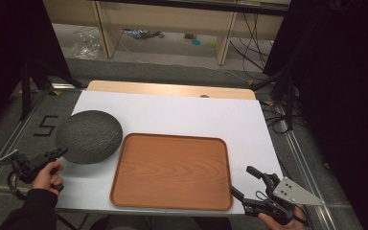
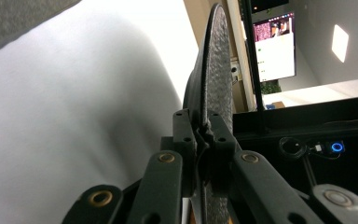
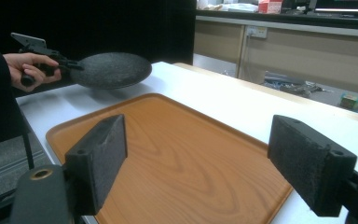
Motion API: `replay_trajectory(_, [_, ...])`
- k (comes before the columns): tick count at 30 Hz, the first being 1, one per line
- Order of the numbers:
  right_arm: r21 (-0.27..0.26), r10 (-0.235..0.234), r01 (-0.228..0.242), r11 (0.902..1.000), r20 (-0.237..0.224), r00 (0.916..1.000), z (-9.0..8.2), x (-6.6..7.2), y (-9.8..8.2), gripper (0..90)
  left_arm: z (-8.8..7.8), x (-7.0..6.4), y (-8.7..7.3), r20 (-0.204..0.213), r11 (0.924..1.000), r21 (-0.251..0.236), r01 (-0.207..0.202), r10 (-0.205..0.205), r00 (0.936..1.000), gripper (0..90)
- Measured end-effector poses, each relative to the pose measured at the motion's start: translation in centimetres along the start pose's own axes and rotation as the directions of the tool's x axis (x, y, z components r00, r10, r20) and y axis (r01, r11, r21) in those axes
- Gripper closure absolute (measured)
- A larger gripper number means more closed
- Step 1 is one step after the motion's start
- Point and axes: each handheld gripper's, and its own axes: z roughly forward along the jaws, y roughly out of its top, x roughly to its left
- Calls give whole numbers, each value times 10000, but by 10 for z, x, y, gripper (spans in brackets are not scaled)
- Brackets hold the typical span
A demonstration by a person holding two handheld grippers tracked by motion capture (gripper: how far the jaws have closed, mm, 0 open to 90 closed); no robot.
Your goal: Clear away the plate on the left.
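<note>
A dark grey, rough-textured round plate [image 1: 88,136] is at the left of the white table, just left of the wooden tray [image 1: 172,171]. My left gripper [image 1: 62,152] is shut on the plate's near-left rim. In the left gripper view the plate [image 2: 214,56] stands edge-on, clamped between the two pads at my left gripper [image 2: 204,128]. From the right gripper view the plate [image 3: 112,69] hangs slightly above the table with a shadow under it, and the left gripper [image 3: 67,63] holds its edge. My right gripper [image 1: 241,180] stands open at the tray's near-right corner, with nothing between its fingers [image 3: 105,154].
The rectangular wooden tray [image 3: 177,154] lies bare in the middle front of the white table top [image 1: 182,115]. Past the table's far edge are wooden shelf legs [image 1: 225,38] and cables [image 1: 249,43] on the floor. Black curtains flank both sides.
</note>
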Motion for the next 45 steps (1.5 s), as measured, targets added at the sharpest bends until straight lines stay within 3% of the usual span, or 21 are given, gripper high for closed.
replay_trajectory(11, [71, -164, 165, 9998, -80, 9998, 0, -2, 0, 208, 6, -12, -15, 648, 9962, 846, -221, 166, 9978, 847])
replay_trajectory(12, [-118, -165, 165, 9998, 28, 9999, 0, -1, 0, 208, 6, -13, -16, 662, 9939, 1047, -333, 264, 9975, 848])
replay_trajectory(20, [-141, -163, 163, 9998, 50, 9999, 0, -2, 0, 208, 13, -20, -32, 747, 9862, 1634, -248, 127, 9971, 847])
replay_trajectory(29, [-229, -138, 138, 9996, 12, 9999, 1, -2, 0, 208, 22, -26, -52, 900, 9678, 2453, -559, 346, 9953, 847])
replay_trajectory(31, [-202, -125, 126, 9997, 49, 9999, 0, -2, -1, 208, 24, -28, -55, 964, 9654, 2549, -555, 317, 9948, 847])
replay_trajectory(32, [-234, -117, 117, 9997, 10, 9999, 1, -2, -1, 208, 25, -28, -58, 1224, 9634, 2618, -573, 258, 9921, 846])
replay_trajectory(33, [-229, -120, 121, 9997, 27, 9999, 1, -3, -1, 208, 26, -30, -60, 1008, 9629, 2641, -560, 302, 9945, 845])
replay_trajectory(35, [-34, -135, 135, 9999, -17, 9999, -1, -3, 0, 208, 28, -31, -66, 1256, 9570, 2844, -569, 216, 9918, 842])
replay_trajectory(41, [-145, -153, 155, 9998, 139, 9998, 0, -2, 0, 208, 33, -37, -76, 1350, 9484, 3080, -754, 348, 9902, 840])
replay_trajectory(43, [34, -131, 131, 9999, -27, 9999, -1, -3, 0, 208, 33, -38, -79, 1399, 9430, 3218, -846, 410, 9893, 838])
replay_trajectory(44, [17, -137, 137, 9999, -10, 9999, -1, -3, 0, 208, 34, -39, -81, 1384, 9444, 3204, -743, 309, 9899, 836])
replay_trajectory(45, [-323, -56, 52, 9995, -124, 9999, 1, -3, -1, 208, 34, -39, -83, 1444, 9392, 3308, -924, 463, 9884, 837])
